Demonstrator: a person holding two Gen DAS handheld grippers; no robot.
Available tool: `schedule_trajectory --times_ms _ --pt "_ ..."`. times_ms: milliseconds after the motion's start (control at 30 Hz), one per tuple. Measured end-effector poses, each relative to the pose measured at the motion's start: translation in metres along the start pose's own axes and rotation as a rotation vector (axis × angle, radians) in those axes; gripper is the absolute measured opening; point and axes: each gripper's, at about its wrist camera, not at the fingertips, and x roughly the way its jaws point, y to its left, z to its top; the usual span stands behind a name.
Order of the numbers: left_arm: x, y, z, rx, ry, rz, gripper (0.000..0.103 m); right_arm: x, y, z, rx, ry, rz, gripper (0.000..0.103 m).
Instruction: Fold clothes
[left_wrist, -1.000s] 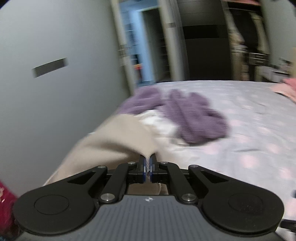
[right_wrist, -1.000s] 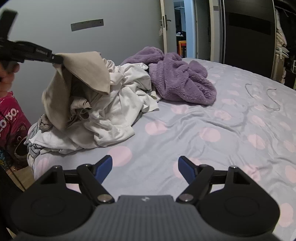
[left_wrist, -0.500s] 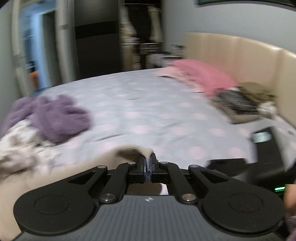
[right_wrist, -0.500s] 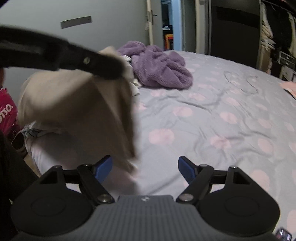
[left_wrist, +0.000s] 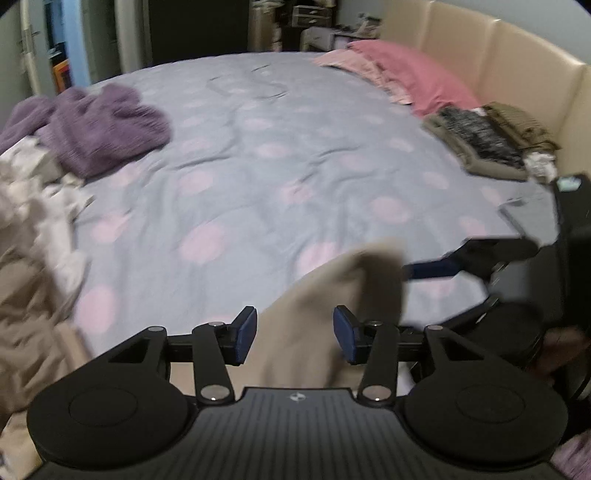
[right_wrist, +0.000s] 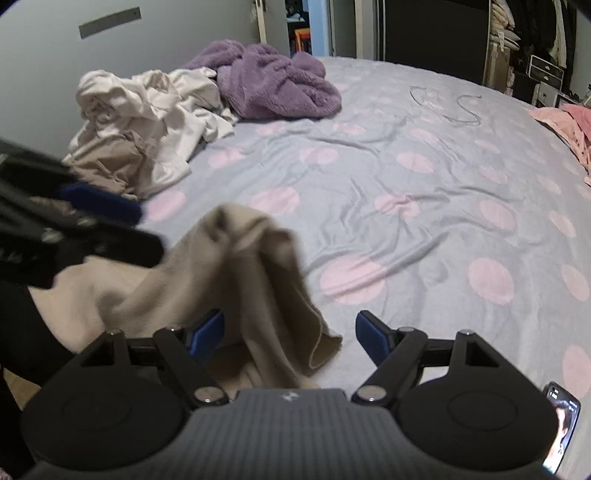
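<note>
Beige garment (right_wrist: 236, 266) lies crumpled on the near edge of the bed (right_wrist: 406, 155). Both the left gripper (left_wrist: 294, 328) and the right gripper (right_wrist: 290, 328) hover over it, fingers spread, holding nothing. Best pinch two corners and pull it flat first.

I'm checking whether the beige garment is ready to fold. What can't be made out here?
- Beige garment: type and shape unreadable; motion-blurred in both wrist views, its lower part hidden behind the right gripper.
- Left gripper: jaws open; contact with the cloth unclear.
- Folded stack: items blurred, left wrist view.
</note>
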Motion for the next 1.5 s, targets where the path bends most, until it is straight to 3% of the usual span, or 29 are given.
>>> schedule_trajectory --times_ms 267,433,633,800,1000,1200,1333,1433,1500 --pt "-0.013 0.067 -0.019 -0.176 0.018 0.232 0.056 0.0 0.005 0.015 -0.03 -0.007 -0.025 0.08" --pt "-0.017 0.102 -0.029 -0.266 0.058 0.39 0.058 -0.006 -0.003 0.032 0.036 -0.031 -0.007 0.08" --pt "-0.015 0.132 -0.046 -0.38 0.1 0.443 0.059 0.008 0.013 0.045 -0.026 0.016 -0.051 0.08" --pt "-0.015 0.16 -0.064 -0.487 0.114 0.491 0.06 0.023 0.023 0.051 -0.038 0.054 0.026 0.08" --pt "-0.004 0.185 -0.072 -0.59 0.141 0.512 0.06 0.053 0.036 0.036 -0.054 0.168 0.026 0.08" --pt "0.024 0.17 -0.067 -0.501 0.22 0.486 0.06 0.084 0.041 0.017 -0.039 0.275 0.0 0.08" --pt "0.037 0.165 -0.079 -0.517 0.295 0.489 0.06 0.096 0.041 0.002 -0.033 0.335 -0.003 0.078" --pt "0.043 0.16 -0.084 -0.491 0.323 0.482 0.054 0.096 0.045 -0.001 -0.067 0.324 -0.017 0.058" --pt "0.044 0.156 -0.082 -0.466 0.326 0.48 0.043 0.092 0.05 0.001 -0.103 0.31 -0.025 0.028"
